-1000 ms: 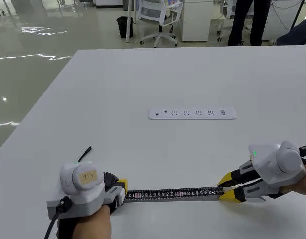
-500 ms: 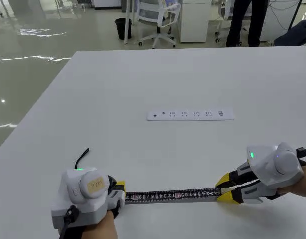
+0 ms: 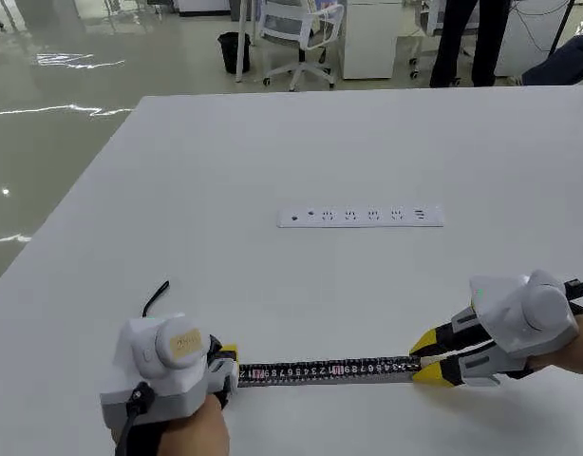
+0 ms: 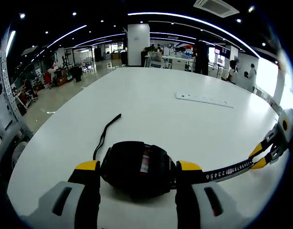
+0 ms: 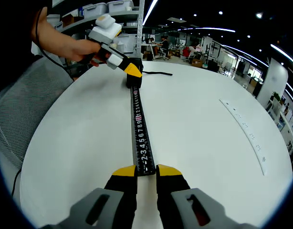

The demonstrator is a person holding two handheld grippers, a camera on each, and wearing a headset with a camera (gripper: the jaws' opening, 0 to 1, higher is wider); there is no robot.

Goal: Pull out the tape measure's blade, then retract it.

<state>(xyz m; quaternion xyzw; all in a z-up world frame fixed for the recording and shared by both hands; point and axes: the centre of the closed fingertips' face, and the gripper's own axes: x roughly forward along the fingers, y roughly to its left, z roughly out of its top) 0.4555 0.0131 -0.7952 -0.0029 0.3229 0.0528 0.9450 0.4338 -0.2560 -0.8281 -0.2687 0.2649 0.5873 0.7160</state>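
A white power strip (image 3: pixel 360 217) lies flat on the white worktop (image 3: pixel 272 142), and everything in play sits on the person's side of that strip, well apart from it. The tape measure (image 4: pixel 137 167), a black case, rests on the worktop nearer the person than the strip and out past the strip's left end. The left gripper (image 3: pixel 230 368) has it: the yellow-tipped jaws are closed in against the two sides of the case, with the case filling the gap between them. From the case the blade (image 3: pixel 329 370) is drawn out in a straight line, lying low over the worktop and running roughly parallel to the power strip, its printed numbers facing up. Its free end comes about level with the strip's right end, and there the right gripper (image 3: pixel 423 361) holds it, the jaws brought in to a narrow gap with the blade's tip pinched between the yellow tips. A thin black strap (image 3: pixel 157 294) trails from the case over the worktop, on the left of the strip and nearer the person than it. Beyond the strip, past the far edge of the worktop, an office chair (image 3: pixel 296 33) stands on a glossy floor.
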